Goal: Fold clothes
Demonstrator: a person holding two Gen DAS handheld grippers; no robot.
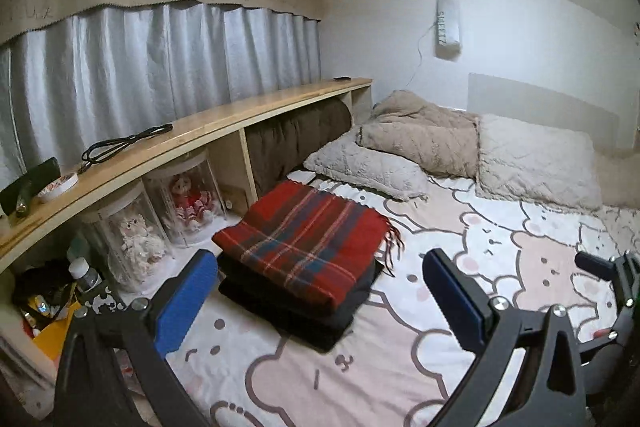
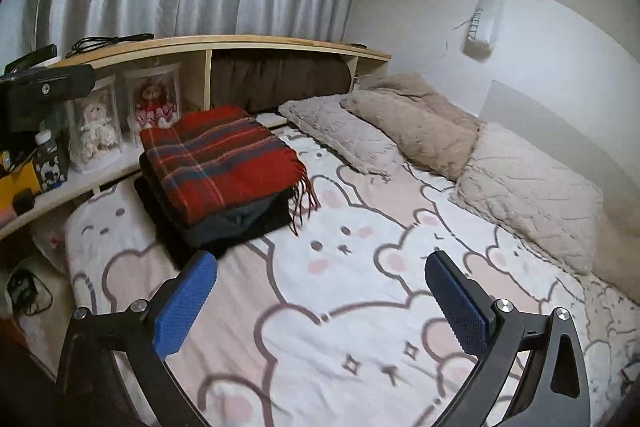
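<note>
On the bed (image 1: 400,355), close against the low wooden shelf (image 1: 224,125) that runs along its far side, sits a neat stack of folded clothes: a red plaid scarf (image 1: 304,239) squared off on top of darker folded garments (image 1: 304,315). The scarf's fringe (image 2: 304,201) trails off one edge onto the cartoon-bear sheet. The pile sits out of the way at the side, which, as I judge it, keeps the middle of the bed free as a working surface for folding.

Both pairs of tongs are spread wide with nothing between them. The left tongs (image 1: 320,307) point down toward the near corner of the stack without touching it; the right tongs (image 2: 320,303) hover over bare sheet, with the stack off to their left and apart from them. Part of the right tool shows at the right edge of the left view.

Pillows (image 1: 536,159) and a rumpled beige blanket (image 1: 420,131) lie at the head of the bed, well apart from the stack. Two dolls in clear cases (image 1: 160,219) stand in the shelf's lower compartment just beside it.

No unfolded garment shows in either view, so the scarf looks like a finished step, and the empty tongs seem free for the next item.
</note>
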